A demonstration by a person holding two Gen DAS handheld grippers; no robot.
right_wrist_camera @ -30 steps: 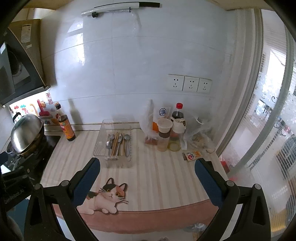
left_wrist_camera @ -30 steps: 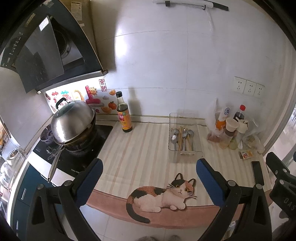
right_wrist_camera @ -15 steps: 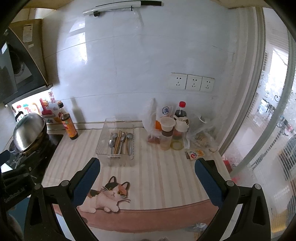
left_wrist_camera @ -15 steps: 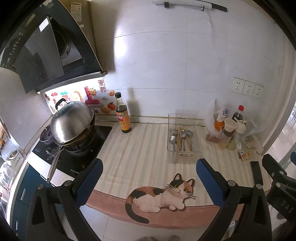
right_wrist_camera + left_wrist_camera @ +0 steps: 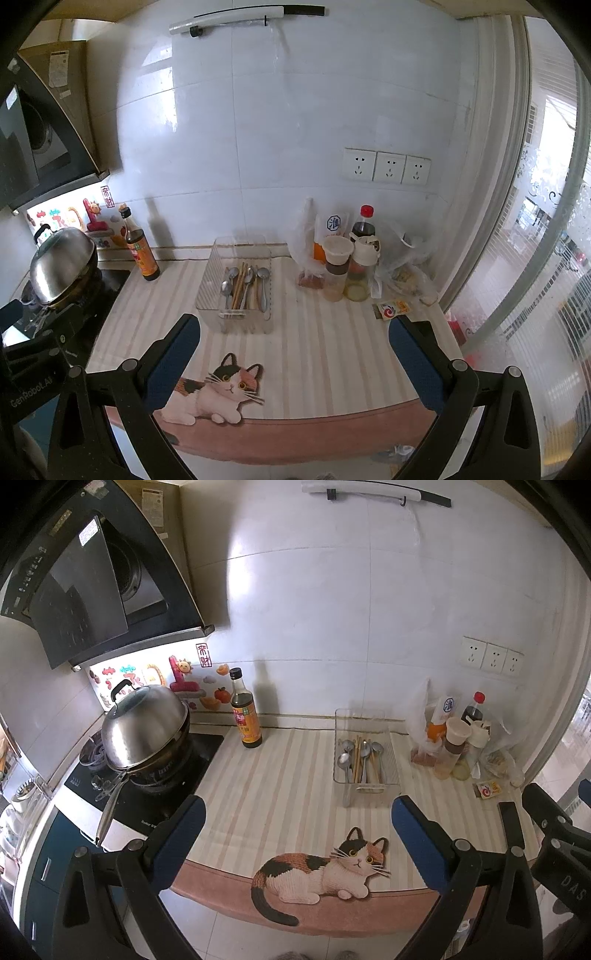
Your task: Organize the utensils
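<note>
A clear plastic tray [image 5: 393, 746] [image 5: 209, 283] stands at the back of the striped counter mat. Several metal spoons [image 5: 344, 760] [image 5: 263, 275] and wooden chopsticks [image 5: 357, 758] [image 5: 240, 282] lie lengthwise inside it. My left gripper [image 5: 297, 818] hangs open in front of the counter edge, well short of the tray, with nothing between its blue pads. My right gripper [image 5: 293, 338] is open too, held back from the counter, with the tray ahead and slightly to its left.
A dark sauce bottle [image 5: 245, 716] [image 5: 142, 251] stands left of the tray. A lidded steel wok [image 5: 144, 727] sits on the stove at far left. Bottles, jars and plastic bags [image 5: 351, 266] crowd the back right corner. A cat picture [image 5: 325, 871] marks the mat's front edge.
Both grippers have drifted slightly back and up from the counter, so the tray looks a little smaller. Both remain open and nothing on the counter has moved.
</note>
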